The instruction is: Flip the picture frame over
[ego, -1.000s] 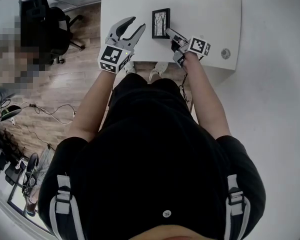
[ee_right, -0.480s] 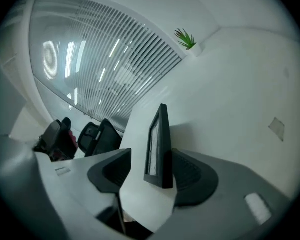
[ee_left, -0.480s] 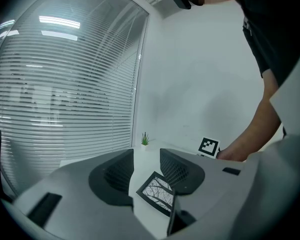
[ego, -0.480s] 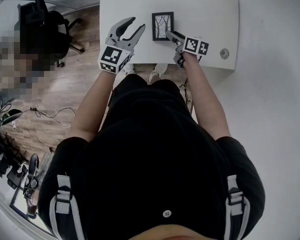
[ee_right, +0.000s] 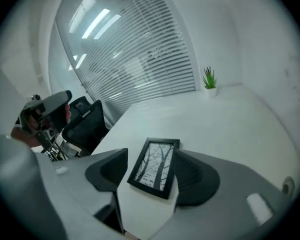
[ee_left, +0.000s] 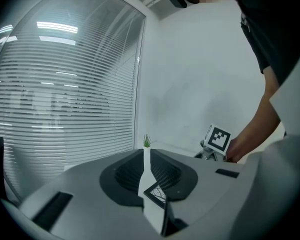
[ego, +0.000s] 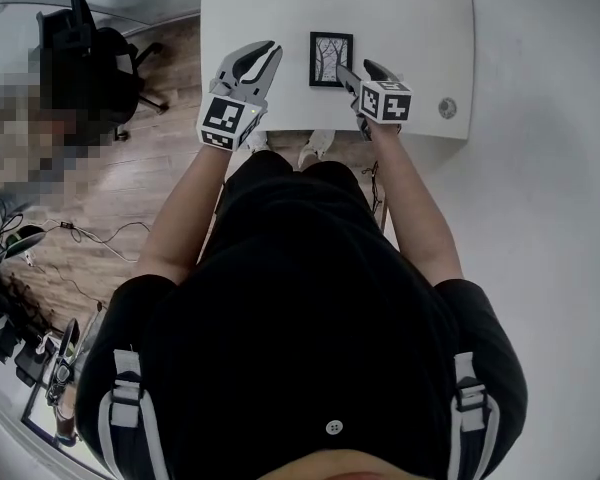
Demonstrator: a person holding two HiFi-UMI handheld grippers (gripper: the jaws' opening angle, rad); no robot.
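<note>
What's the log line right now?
object: black rectangular picture frame flat on white table, print up | left tongs: closing, empty | right tongs: opening, frame between, ungripped

Bare table (ego: 420,18) surrounds picture frame (ego: 331,59); plant (ee_right: 209,79) stands well apart

Person's wearing a black short-sleeved tee (ego: 310,298), black trousers (ego: 280,173) and white shoes (ego: 317,140). Two black shoulder straps (ego: 125,408) with pale grey bands and buckles, plus a small white button (ego: 333,427) low in the middle. Left gripper (ego: 263,48) and right gripper (ego: 360,68) are light grey plastic with curved jaws and dark ribbed pads (ee_right: 192,176), each with a cube (ego: 225,121) of black-and-white square markers. Left jaws are closing, nearly together, nothing between them; right jaws are opening with the picture frame (ego: 331,59) lying flat between them
</note>
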